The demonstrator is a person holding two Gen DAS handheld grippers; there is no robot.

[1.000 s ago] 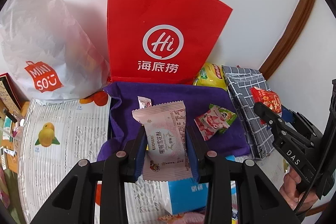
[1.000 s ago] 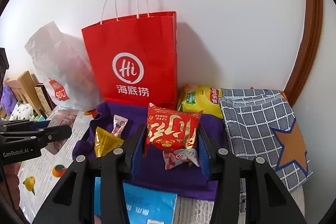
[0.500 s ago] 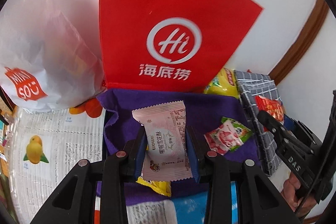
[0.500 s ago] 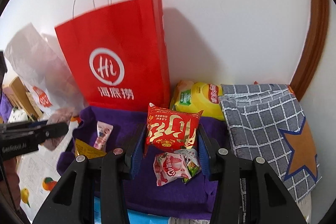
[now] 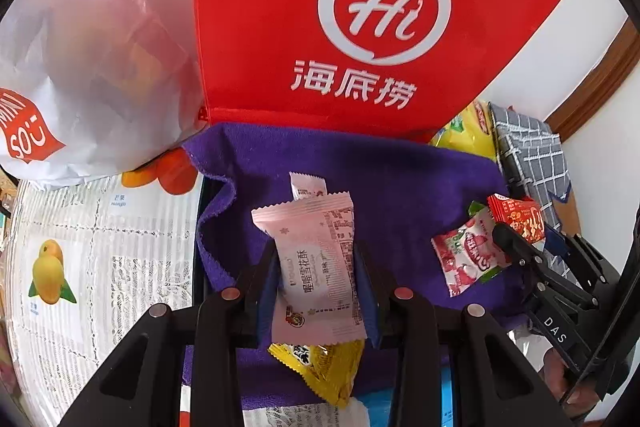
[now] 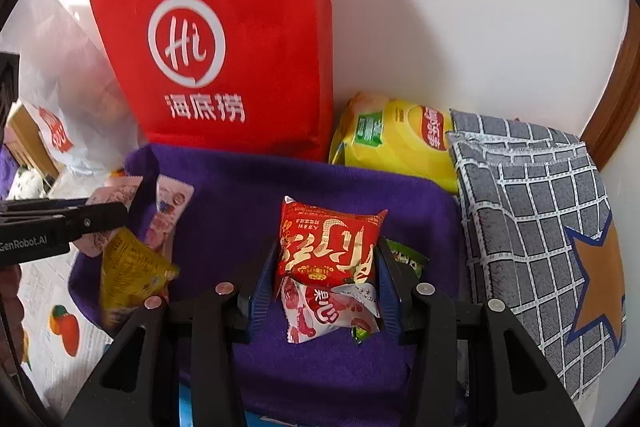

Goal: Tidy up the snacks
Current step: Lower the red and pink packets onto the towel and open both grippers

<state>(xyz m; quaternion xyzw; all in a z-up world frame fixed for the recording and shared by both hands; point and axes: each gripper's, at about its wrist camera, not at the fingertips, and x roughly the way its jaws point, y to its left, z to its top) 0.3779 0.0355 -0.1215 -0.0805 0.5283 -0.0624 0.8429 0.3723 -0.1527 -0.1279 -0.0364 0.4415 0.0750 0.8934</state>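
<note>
The left gripper (image 5: pixel 316 281) pinches a pink snack packet (image 5: pixel 314 267) tight, just above the purple cloth (image 5: pixel 400 179). The right gripper (image 6: pixel 326 285) squeezes a red snack packet (image 6: pixel 328 243) over the same cloth. A yellow packet (image 5: pixel 320 367) and a strawberry packet (image 5: pixel 464 259) lie on the cloth. Behind the cloth stands a red paper bag (image 5: pixel 360 27).

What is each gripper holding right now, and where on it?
Left gripper pinches the pink packet across its side edges, mid-length. Right gripper pinches the red packet across its sides.
</note>
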